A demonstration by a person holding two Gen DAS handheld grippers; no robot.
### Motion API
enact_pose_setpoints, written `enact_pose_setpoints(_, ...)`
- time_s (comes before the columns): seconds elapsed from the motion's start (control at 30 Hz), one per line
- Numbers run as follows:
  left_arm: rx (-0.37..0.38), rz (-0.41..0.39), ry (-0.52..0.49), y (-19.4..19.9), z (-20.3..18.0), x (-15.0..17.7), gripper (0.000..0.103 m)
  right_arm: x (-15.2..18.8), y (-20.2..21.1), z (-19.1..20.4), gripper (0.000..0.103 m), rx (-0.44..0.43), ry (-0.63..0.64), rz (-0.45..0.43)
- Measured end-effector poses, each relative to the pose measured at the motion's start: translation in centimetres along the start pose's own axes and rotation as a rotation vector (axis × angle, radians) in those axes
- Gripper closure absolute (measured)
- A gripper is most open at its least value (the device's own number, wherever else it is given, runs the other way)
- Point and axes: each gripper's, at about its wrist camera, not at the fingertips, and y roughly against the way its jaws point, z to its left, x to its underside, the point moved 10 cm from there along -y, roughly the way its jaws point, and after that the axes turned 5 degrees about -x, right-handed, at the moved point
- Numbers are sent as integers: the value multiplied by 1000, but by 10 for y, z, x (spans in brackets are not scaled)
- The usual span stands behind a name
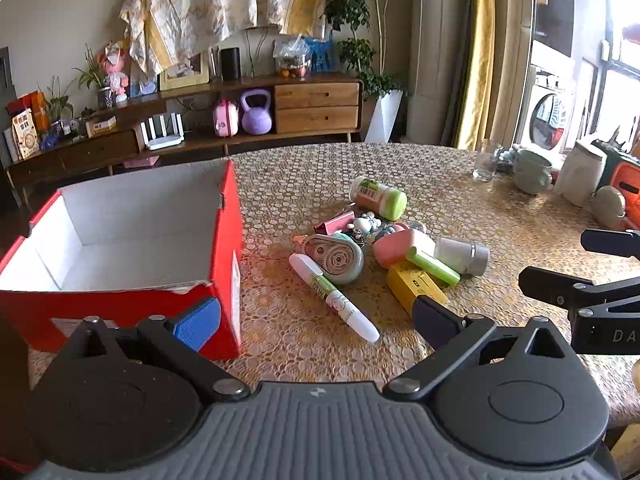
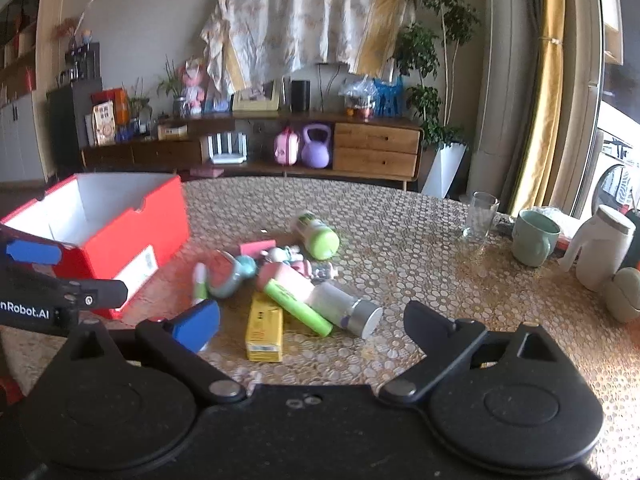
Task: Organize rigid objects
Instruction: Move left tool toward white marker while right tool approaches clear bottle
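With both the left gripper (image 1: 316, 322) and the right gripper (image 2: 312, 326) spread wide and empty, the pile of small stiff, light objects (image 2: 280, 280) (beside the red box (image 1: 228, 216)) is judged best taken one by one, the slippery white pen (image 1: 334, 298) at mid-barrel.

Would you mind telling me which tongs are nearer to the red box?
Left. The left tongs hover beside the red box, one finger overlapping its near corner; the right tongs sit farther over, above the yellow box.
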Motion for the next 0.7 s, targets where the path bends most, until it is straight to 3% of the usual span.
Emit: enact_pose_setpoints(0.7, -85, 126, -12, -102, -11, 7, 1, 11, -110, -52, 24, -59, 145, 180)
